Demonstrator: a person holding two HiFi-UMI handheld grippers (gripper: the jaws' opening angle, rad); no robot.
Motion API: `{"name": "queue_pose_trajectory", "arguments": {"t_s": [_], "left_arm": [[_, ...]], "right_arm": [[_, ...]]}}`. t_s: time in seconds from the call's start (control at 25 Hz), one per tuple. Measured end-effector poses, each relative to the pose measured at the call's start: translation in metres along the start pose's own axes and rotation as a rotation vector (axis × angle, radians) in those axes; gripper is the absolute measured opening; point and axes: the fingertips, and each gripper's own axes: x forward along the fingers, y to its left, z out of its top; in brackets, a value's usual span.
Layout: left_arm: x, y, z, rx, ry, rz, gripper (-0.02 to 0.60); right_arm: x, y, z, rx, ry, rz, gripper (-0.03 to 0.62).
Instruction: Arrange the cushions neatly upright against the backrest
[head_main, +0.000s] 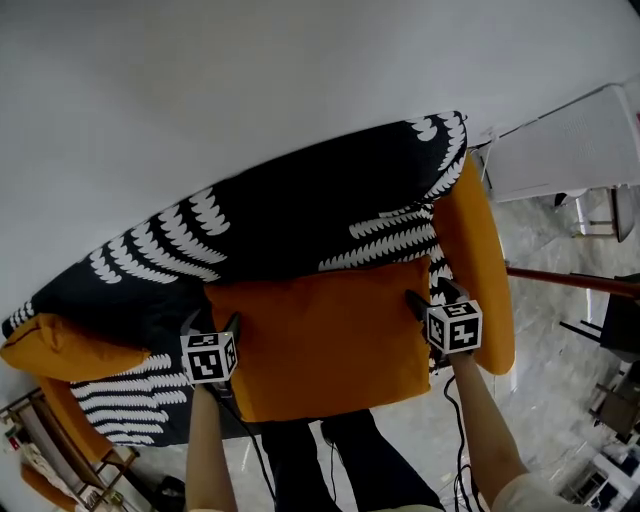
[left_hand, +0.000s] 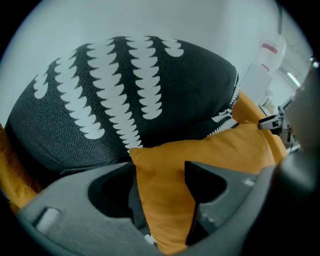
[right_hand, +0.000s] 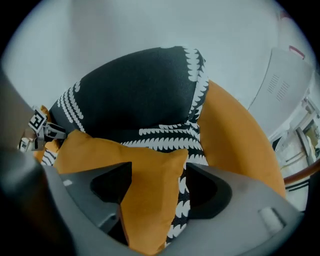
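An orange cushion (head_main: 320, 335) (left_hand: 200, 155) (right_hand: 145, 185) leans against the black backrest with white leaf print (head_main: 300, 210) in the middle of the seat. My left gripper (head_main: 212, 325) (left_hand: 160, 175) is at its lower left corner. That corner lies between the wide, open jaws, and dark space shows beside the left jaw. My right gripper (head_main: 432, 293) (right_hand: 157, 172) is at the cushion's right corner, jaws wide. Patterned fabric shows between the cushion and the right jaw. A second orange cushion (head_main: 475, 260) stands along the right end, and a third (head_main: 60, 345) lies at the left end.
A white wall rises behind the seat. To the right stand a white unit (head_main: 570, 140) and a wooden rod (head_main: 570, 280) over a marbled floor. The person's dark legs (head_main: 330, 460) are just below the seat's front edge. A wooden rack (head_main: 70, 460) is at lower left.
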Motion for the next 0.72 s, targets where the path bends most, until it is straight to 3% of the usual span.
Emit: {"name": "queue_pose_trajectory", "arguments": {"t_s": [0.24, 0.28, 0.36, 0.48, 0.72], "left_arm": [[0.018, -0.006, -0.008, -0.007, 0.064, -0.035, 0.331], [0.021, -0.009, -0.010, -0.018, 0.077, -0.052, 0.315], [0.029, -0.018, -0.013, -0.024, 0.109, -0.082, 0.225], [0.040, -0.025, -0.014, 0.011, 0.146, -0.083, 0.207], [0.038, -0.026, -0.018, 0.004, 0.172, -0.108, 0.158]], "right_arm": [[0.022, 0.000, -0.013, 0.005, 0.085, 0.082, 0.336], [0.025, 0.002, -0.014, 0.016, 0.096, 0.106, 0.317], [0.029, 0.005, -0.016, 0.022, 0.112, 0.135, 0.290], [0.034, 0.004, -0.017, 0.027, 0.119, 0.142, 0.268], [0.036, 0.014, -0.021, 0.017, 0.136, 0.140, 0.215]]}}
